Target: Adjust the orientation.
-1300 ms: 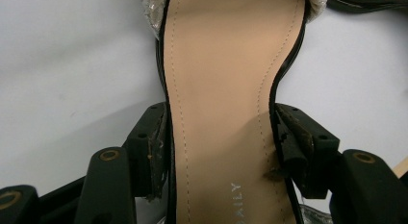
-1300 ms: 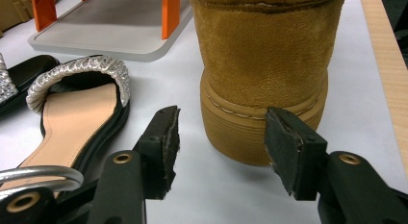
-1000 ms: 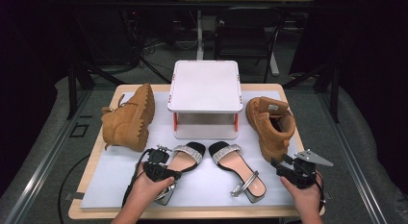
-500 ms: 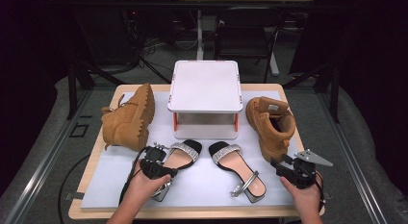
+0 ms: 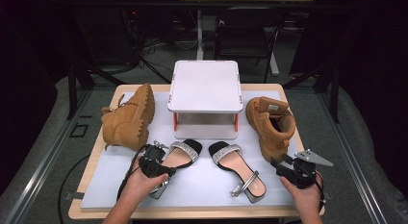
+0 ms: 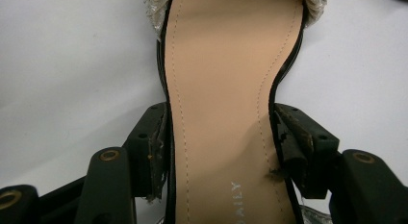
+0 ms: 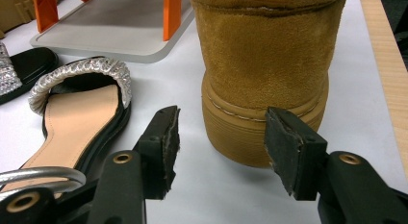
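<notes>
High view. Wooden table (image 5: 293, 137) carrying a white mat (image 5: 202, 180); the mat stops short of the table's near and side edges, leaving a wood border. At the mat's back centre, a white stand (image 5: 204, 87) on orange legs. Left of it, a tan boot lying on its side (image 5: 129, 119); right of it, an upright tan boot (image 5: 269, 125) near the mat's right edge. In front of the stand, two sandals with silver straps: left sandal (image 5: 180, 154), right sandal (image 5: 238, 168). Bare mat lies between the two sandals and along the near edge. Left gripper (image 5: 153, 162) sits over the heel half of the left sandal; right gripper (image 5: 291, 171) rests at the mat's near right corner, just before the upright boot.

Left gripper view. Left sandal's tan insole (image 6: 223, 99) runs up between the jaws. Both pads sit at the sole's black edges at its narrow waist, holding the sandal. White mat open on either side.

Right gripper view. Jaws stand wide with nothing between them. Upright boot's heel (image 7: 264, 89) just ahead, apart from the pads. Right sandal (image 7: 79, 108) to the left; stand's base (image 7: 110, 27) beyond. Table's wood edge (image 7: 385, 56) close at right.
</notes>
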Motion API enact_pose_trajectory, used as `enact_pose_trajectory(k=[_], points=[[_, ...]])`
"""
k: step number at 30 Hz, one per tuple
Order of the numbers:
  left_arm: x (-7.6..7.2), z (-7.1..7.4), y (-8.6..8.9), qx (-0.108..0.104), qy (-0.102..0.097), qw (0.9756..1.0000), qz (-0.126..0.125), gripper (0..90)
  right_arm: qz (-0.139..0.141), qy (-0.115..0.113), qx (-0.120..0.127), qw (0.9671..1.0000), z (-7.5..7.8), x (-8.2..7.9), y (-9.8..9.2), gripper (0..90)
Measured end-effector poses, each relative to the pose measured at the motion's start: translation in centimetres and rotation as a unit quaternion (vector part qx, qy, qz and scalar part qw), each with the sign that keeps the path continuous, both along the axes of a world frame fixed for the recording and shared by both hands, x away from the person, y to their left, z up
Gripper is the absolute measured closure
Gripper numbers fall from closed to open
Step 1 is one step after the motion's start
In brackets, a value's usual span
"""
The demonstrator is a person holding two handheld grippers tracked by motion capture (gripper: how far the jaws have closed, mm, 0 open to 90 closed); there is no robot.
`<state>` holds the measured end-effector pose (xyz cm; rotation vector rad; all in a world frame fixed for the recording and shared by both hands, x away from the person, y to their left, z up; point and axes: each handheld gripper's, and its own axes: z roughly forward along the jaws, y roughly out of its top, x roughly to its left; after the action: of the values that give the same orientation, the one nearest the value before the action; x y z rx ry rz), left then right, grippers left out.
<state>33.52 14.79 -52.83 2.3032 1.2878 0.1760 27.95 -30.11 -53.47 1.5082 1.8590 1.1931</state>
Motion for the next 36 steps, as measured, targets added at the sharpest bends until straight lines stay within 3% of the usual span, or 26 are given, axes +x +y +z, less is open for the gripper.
enact_pose_trajectory(k=[17,25,29,31,36], points=[[0.2,-0.1,0.4,-0.005,-0.008,0.9997,-0.021,39.1,0.007,-0.004,-0.011,0.9999,0.6,-0.3,0.6,43.1],[0.3,0.0,0.2,0.009,-0.018,0.9991,-0.038,36.4,0.042,-0.016,-0.037,0.9983,2.4,-1.0,2.4,38.7],[0.3,0.0,0.2,0.01,-0.017,0.9989,-0.042,35.8,0.075,0.014,-0.04,0.9963,3.1,-0.9,3.6,37.0],[0.3,0.0,0.2,0.015,-0.018,0.9986,-0.048,35.9,0.093,0.033,-0.052,0.9937,3.3,-0.9,4.6,36.3],[0.2,0.0,0.1,0.018,-0.02,0.9984,-0.05,35.9,0.118,0.048,-0.072,0.9892,3.7,-0.8,6.5,36.2]])
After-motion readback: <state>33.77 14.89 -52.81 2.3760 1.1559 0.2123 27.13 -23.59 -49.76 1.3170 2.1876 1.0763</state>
